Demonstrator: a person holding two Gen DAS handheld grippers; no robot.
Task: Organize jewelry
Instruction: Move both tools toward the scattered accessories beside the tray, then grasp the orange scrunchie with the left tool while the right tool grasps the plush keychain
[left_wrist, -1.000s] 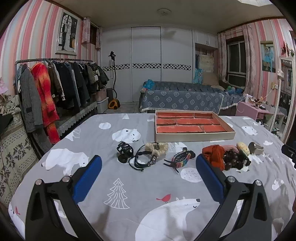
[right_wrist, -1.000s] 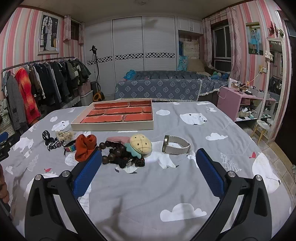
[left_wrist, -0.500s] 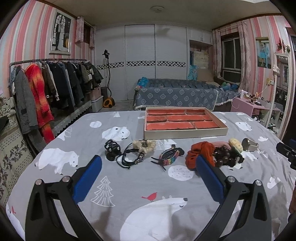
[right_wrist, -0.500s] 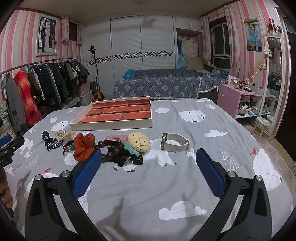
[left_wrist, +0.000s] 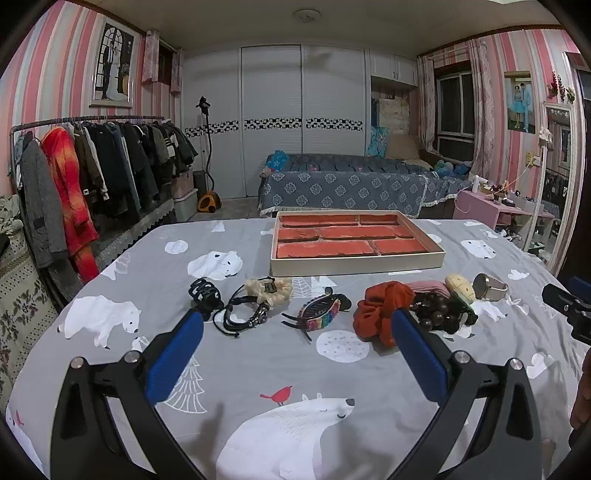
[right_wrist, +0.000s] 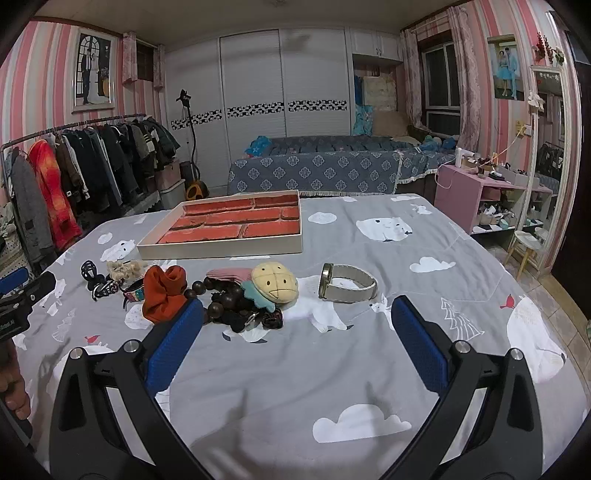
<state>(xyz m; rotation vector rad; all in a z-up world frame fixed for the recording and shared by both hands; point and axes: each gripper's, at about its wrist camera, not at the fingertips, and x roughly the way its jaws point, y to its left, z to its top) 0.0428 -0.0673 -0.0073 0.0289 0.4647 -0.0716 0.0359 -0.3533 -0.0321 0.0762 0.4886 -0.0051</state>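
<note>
A cream tray (left_wrist: 354, 266) with a red brick-pattern floor sits on the grey bear-print cloth; it also shows in the right wrist view (right_wrist: 221, 249). In front of it lie a black claw clip (left_wrist: 204, 291), black cord bracelets (left_wrist: 243, 317), a cream scrunchie (left_wrist: 267, 290), a rainbow hair clip (left_wrist: 317, 312), an orange scrunchie (left_wrist: 380, 306), dark wooden beads (right_wrist: 225, 306), a yellow plush charm (right_wrist: 275, 282) and a white-strap watch (right_wrist: 347, 286). My left gripper (left_wrist: 295, 350) is open and empty, short of the items. My right gripper (right_wrist: 295, 339) is open and empty, short of the beads and watch.
A clothes rack (left_wrist: 92, 177) stands left of the table. A bed (left_wrist: 351, 184) lies beyond the far edge. A pink shelf (right_wrist: 480, 199) and a mirror (right_wrist: 546, 155) are on the right. The table's right edge drops to tiled floor (right_wrist: 565, 295).
Both grippers have drifted slightly; the items sit a little nearer and more centred in the left wrist view. Nothing was picked up or moved.
</note>
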